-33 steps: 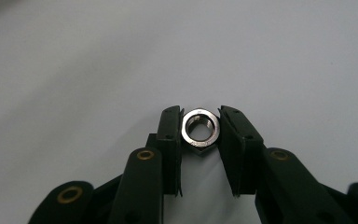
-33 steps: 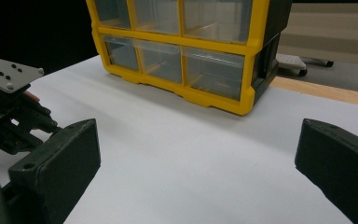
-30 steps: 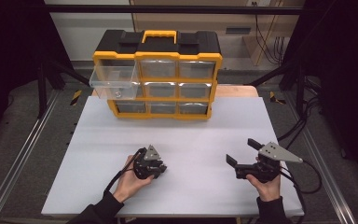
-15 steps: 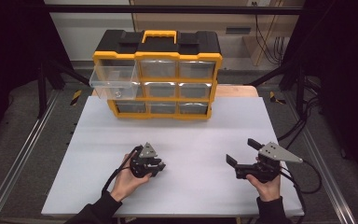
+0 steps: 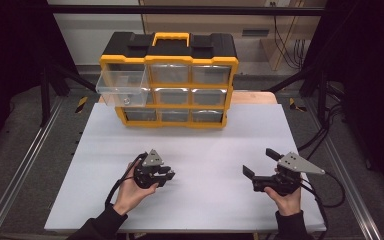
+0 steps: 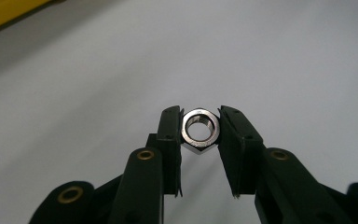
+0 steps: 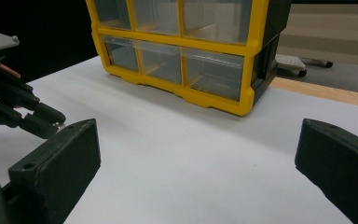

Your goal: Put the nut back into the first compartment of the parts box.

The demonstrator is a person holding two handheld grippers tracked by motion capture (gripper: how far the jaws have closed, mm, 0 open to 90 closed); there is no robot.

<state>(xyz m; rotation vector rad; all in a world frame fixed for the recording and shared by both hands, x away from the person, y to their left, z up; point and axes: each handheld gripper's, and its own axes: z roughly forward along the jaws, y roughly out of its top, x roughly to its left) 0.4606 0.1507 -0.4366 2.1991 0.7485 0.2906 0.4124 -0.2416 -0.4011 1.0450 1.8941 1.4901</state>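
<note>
A shiny steel hex nut is pinched between the two black jaws of my left gripper, held a little above the white table. From above, my left gripper sits at the table's front left in a hand. My right gripper rests at the front right, its jaws wide apart with nothing between them. In the right gripper view its jaws frame the yellow organizer, and the left gripper shows at the left edge. The yellow and black drawer organizer stands at the table's far side, its top-left clear drawer pulled out.
The white table top spreads between the grippers and the organizer. Black frame rails run along both sides of the table. A small object lies in the pulled-out drawer. Cables trail from each gripper toward the front edge.
My left gripper has risen slightly off the table with the nut in it. The right gripper has stayed where it was.
</note>
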